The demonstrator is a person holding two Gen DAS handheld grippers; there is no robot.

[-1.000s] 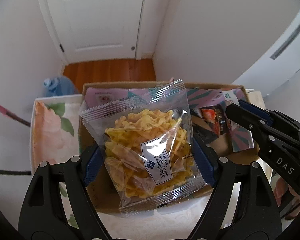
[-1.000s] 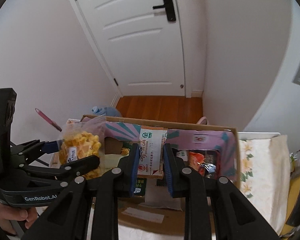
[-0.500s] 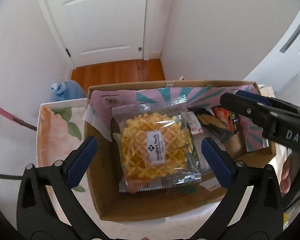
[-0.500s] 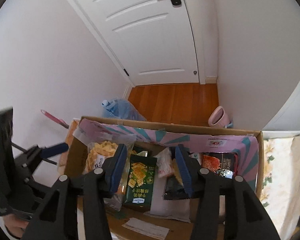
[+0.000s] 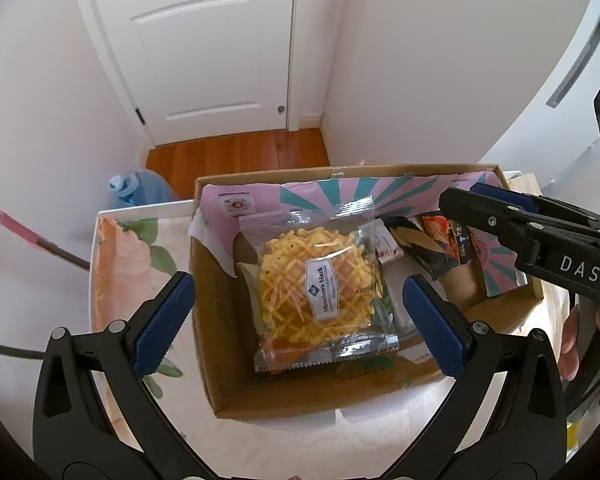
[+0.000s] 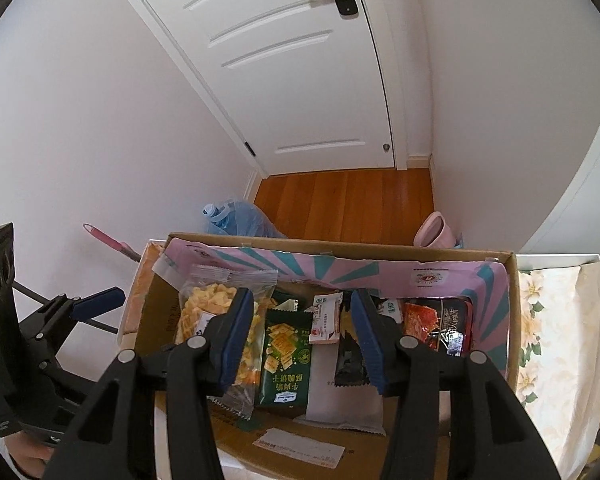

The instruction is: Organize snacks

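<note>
White walls and a panelled white door [image 6: 300, 80] close in this corner, with a strip of orange wood floor [image 6: 344, 204] running up to the door. On that floor, close behind my work surface, a blue water jug [image 5: 140, 192] lies by the wall and a pink bin [image 6: 436, 234] sits in the corner. Below me a floral cloth [image 5: 116, 252] covers the table, and on it stands the open cardboard box [image 5: 204, 304], its back wall lined with pink and teal paper.

Inside the box, going from big to small: the clear bag of yellow lattice chips [image 5: 320, 292] lies flat toward the left side, a green cracker packet [image 6: 286, 356] sits next to it, then a red and black packet [image 6: 436, 324] at the right end, and a small white and red sachet [image 6: 326, 320] near the back.

My left gripper [image 5: 296, 320] hangs over the chips with its blue pads spread as wide as they go, touching nothing. My right gripper [image 6: 302, 340] hovers over the green packet, its pads partly apart and gripping nothing.

I judge both placements are done, with the chips and crackers resting in the box. Next I would need to lift both tools clear of the box walls and look for any snack not yet sorted; none shows outside the box from these views.
</note>
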